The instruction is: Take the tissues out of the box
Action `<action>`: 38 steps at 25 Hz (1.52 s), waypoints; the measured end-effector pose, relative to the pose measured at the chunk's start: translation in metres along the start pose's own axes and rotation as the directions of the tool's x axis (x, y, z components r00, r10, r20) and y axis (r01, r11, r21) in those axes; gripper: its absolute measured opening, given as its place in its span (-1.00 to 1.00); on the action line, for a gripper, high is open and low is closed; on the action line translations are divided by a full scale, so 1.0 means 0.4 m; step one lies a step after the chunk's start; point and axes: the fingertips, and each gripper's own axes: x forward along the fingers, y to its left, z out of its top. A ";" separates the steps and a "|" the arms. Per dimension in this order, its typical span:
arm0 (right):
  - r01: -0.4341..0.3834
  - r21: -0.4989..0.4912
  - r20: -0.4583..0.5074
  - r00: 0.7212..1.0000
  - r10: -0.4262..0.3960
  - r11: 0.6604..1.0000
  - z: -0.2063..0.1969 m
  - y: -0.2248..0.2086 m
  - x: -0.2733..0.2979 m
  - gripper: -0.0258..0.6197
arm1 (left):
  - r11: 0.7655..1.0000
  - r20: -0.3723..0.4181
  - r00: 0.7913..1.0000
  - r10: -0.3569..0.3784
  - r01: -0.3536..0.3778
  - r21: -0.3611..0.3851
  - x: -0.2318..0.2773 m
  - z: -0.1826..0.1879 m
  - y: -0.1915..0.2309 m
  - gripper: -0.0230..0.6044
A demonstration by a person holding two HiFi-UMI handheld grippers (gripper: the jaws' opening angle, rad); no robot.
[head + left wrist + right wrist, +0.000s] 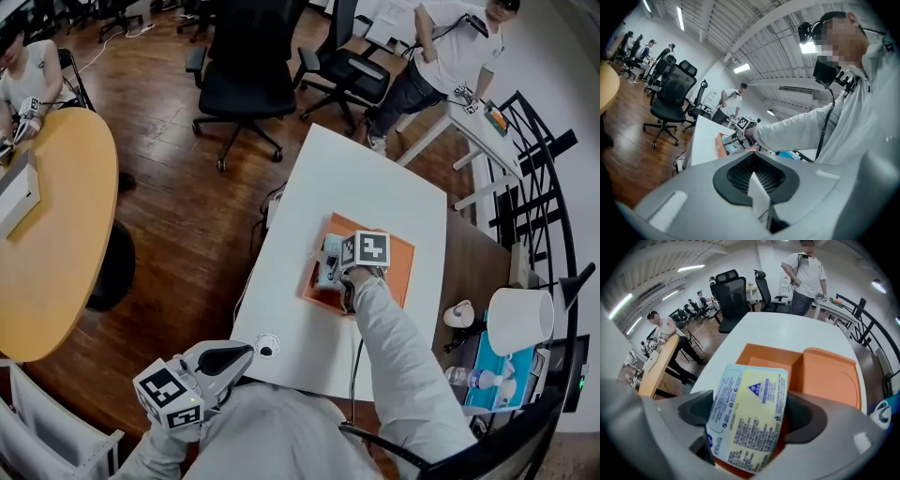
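The right gripper (pixel 328 265) sits just right of the frame's centre in the head view, reaching over an orange box (pixel 401 255) that rests on a white table (pixel 375 178). Its own view shows the jaws spread wide and clamped on a tissue pack (pixel 749 416) — a soft pack with a pale blue and yellow printed label, tilted a little to the left, with one jaw pressing on each side. The pack fills the lower middle of that view, above the near end of the box; whether its bottom edge touches the box cannot be told. The orange lid (pixel 834 376) lies at the right, beside the open tray.

The left gripper (pixel 239 354) is at the lower left of the head view, close to the person's body and well apart from the box — its jaws are pressed together with nothing in them.

A black office chair (pixel 239 66) stands on the wooden floor at the top of the frame.
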 end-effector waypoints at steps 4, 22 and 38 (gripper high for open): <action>-0.021 -0.030 0.048 0.999 0.023 0.999 0.025 0.005 -0.044 0.52 | 1.000 -0.011 1.000 -0.024 0.023 -0.010 0.017 0.002 -0.009 -0.92; -0.188 -0.917 -0.111 0.968 0.227 0.353 -0.436 0.042 -0.451 0.52 | 0.979 -0.184 0.967 -0.174 0.190 0.075 0.222 -0.042 -0.149 -0.92; -0.377 -0.900 -0.319 0.912 0.259 0.218 -0.547 0.036 -0.237 0.53 | 0.986 -0.159 0.985 -0.069 0.092 0.139 0.271 -0.041 -0.262 -0.30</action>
